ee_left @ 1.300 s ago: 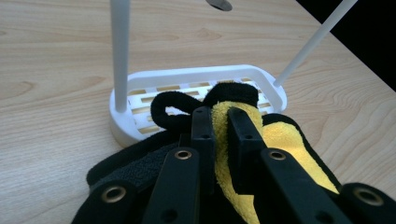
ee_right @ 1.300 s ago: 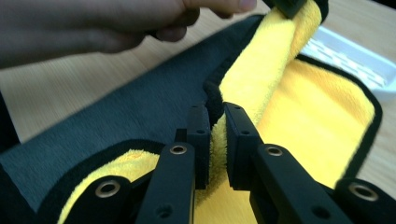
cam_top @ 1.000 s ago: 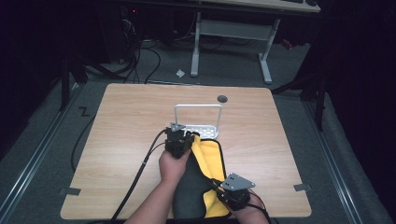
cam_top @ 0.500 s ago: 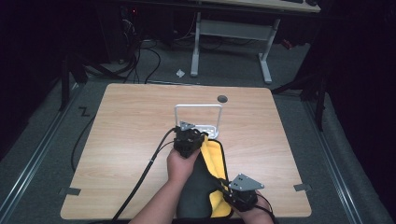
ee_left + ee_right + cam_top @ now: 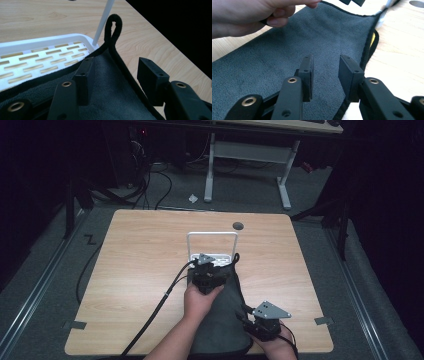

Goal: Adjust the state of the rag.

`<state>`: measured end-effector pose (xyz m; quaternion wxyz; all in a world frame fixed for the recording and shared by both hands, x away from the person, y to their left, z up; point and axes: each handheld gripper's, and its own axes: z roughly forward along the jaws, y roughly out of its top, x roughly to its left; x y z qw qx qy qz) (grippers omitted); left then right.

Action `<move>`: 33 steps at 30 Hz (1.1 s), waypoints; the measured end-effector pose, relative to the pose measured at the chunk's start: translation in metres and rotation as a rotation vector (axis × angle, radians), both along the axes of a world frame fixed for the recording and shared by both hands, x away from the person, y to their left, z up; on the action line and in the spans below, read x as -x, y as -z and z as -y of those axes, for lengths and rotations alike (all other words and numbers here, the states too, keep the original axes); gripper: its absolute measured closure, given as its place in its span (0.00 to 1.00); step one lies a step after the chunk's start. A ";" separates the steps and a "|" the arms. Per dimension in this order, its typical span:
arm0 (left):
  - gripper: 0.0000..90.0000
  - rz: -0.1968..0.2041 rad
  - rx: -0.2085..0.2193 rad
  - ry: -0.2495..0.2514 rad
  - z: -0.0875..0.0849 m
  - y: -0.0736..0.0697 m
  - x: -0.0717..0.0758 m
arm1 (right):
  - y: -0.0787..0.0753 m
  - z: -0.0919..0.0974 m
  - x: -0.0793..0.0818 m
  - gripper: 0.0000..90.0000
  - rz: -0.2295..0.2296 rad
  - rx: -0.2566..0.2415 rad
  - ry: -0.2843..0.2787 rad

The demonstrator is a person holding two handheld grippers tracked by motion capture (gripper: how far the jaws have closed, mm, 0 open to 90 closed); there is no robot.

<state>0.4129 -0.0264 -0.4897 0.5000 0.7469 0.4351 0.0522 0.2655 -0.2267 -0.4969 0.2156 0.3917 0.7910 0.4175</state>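
A dark grey cloth (image 5: 225,320) with black edging lies on the table, its far end draped over a white slotted rack (image 5: 212,236). My left gripper (image 5: 214,266) is over that far end. Its jaws have just been opening and stand wide in the left gripper view (image 5: 117,63), with the cloth (image 5: 110,95) under them and not pinched. The cloth's hanging loop (image 5: 113,26) rises just ahead. My right gripper (image 5: 248,314) is at the cloth's near right edge. Its jaws have also been opening (image 5: 327,60) and stand apart above the cloth (image 5: 287,42).
The rack's slotted floor (image 5: 37,58) and thin white post (image 5: 103,21) are just beyond the left jaws. A strip of yellow (image 5: 373,38) peeks from under the cloth's edge. A round hole (image 5: 238,226) is in the tabletop behind the rack. Bare wood (image 5: 140,255) spreads to the left.
The left gripper carried the cloth's corner up to the rack, folding grey over the yellow side, which is now covered. Both grippers have opened and let go of the cloth.
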 end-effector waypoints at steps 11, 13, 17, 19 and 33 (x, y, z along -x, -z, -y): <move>0.57 0.026 -0.053 0.013 -0.041 0.011 0.025 | 0.007 -0.003 -0.003 0.76 -0.025 0.015 -0.006; 0.57 0.027 -0.074 0.013 -0.051 0.012 0.031 | 0.008 -0.003 -0.004 0.76 -0.027 0.020 -0.006; 0.58 0.009 -0.090 0.039 -0.071 0.016 0.044 | 0.010 -0.004 -0.005 0.77 -0.036 0.026 -0.004; 0.59 0.021 -0.118 0.040 -0.078 0.018 0.050 | 0.011 -0.004 -0.006 0.77 -0.041 0.024 -0.003; 0.68 0.029 -0.187 0.050 -0.078 0.028 0.051 | 0.009 -0.006 -0.061 0.97 -0.063 0.040 0.057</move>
